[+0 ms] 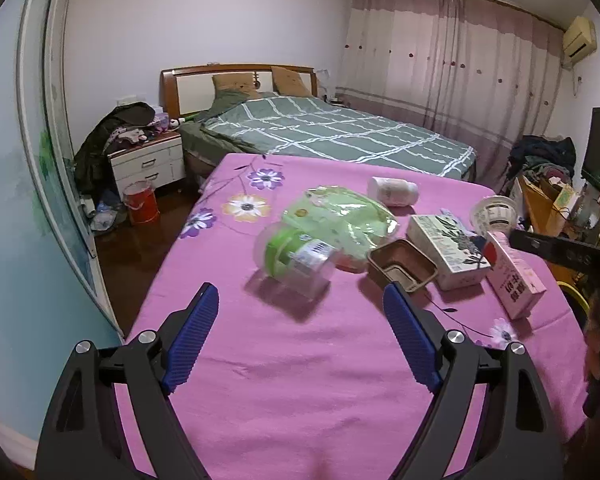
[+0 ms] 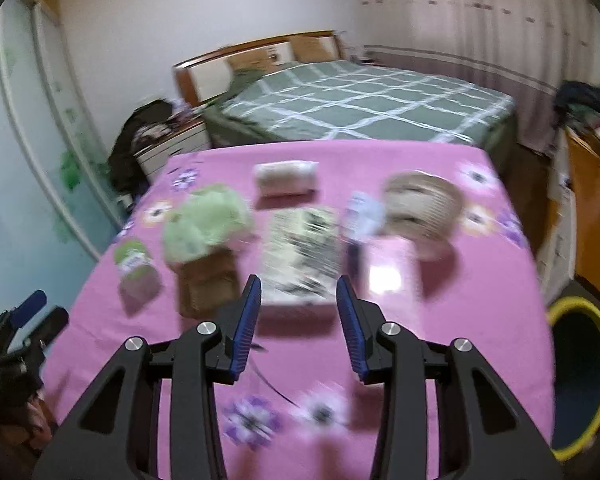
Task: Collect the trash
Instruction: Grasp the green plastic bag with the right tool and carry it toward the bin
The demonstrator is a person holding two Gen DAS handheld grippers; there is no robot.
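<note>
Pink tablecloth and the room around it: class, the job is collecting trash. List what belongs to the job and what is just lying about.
Belongs to the job:
clear plastic jar
green plastic bag
brown tray
printed carton
pink box
white bottle
paper cup
yellow-rimmed bin

Just lying about:
bed
nightstand
red bucket
curtain

A pink cloth with printed flowers (image 1: 300,360) covers the near surface. Behind it stands a bed with a green checked cover (image 1: 332,132), a wooden headboard (image 1: 204,84) and two brown pillows (image 1: 232,82). Left of the bed, a white nightstand (image 1: 148,162) is heaped with dark clothes (image 1: 116,128); a red bucket (image 1: 141,202) sits on the floor before it. Pink curtains (image 1: 452,64) line the far wall, with an air conditioner (image 1: 579,35) mounted beside them
</note>
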